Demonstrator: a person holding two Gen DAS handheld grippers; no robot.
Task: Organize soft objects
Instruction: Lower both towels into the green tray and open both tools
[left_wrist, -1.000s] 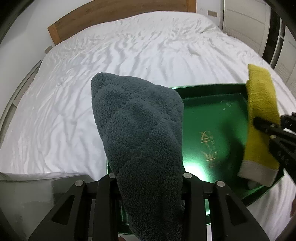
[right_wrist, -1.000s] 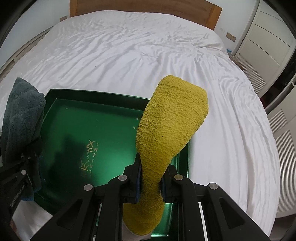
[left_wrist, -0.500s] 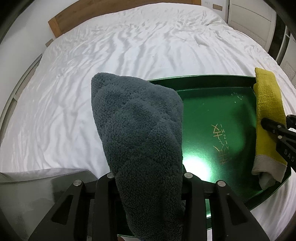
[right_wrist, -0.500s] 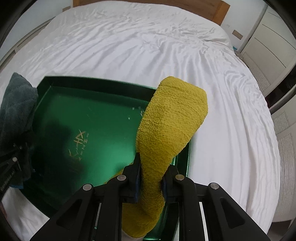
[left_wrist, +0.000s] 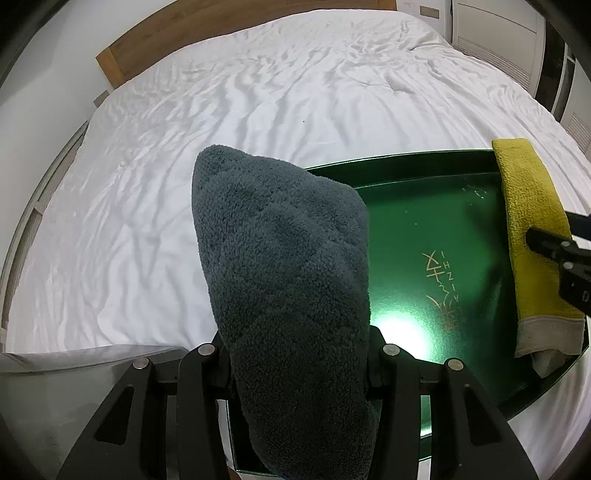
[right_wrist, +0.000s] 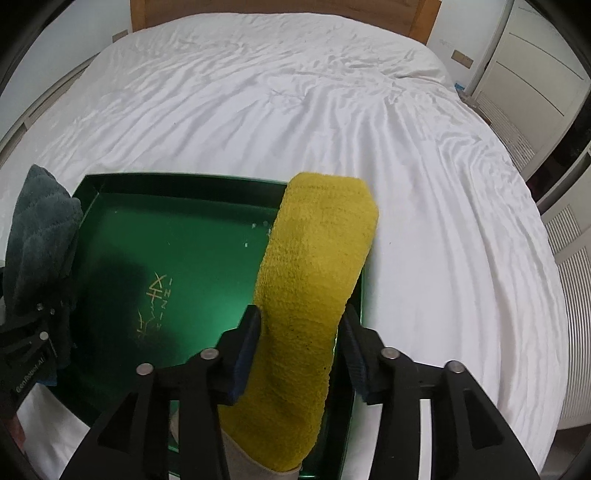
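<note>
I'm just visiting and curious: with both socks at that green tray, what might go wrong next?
1. The yellow sock lies along the right rim of the tray, between the open jaws of the right gripper; pulling back could snag it and drag it onto the sheet.
2. The grey sock, clamped in the left gripper, hangs near the tray's left edge; released there, it may land partly outside.

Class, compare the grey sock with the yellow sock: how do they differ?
The grey sock is thick and fluffy; the yellow sock is finer-looped. The left gripper is shut on the grey sock; the right gripper has its jaws open around the yellow sock. Both are soft socks.
</note>
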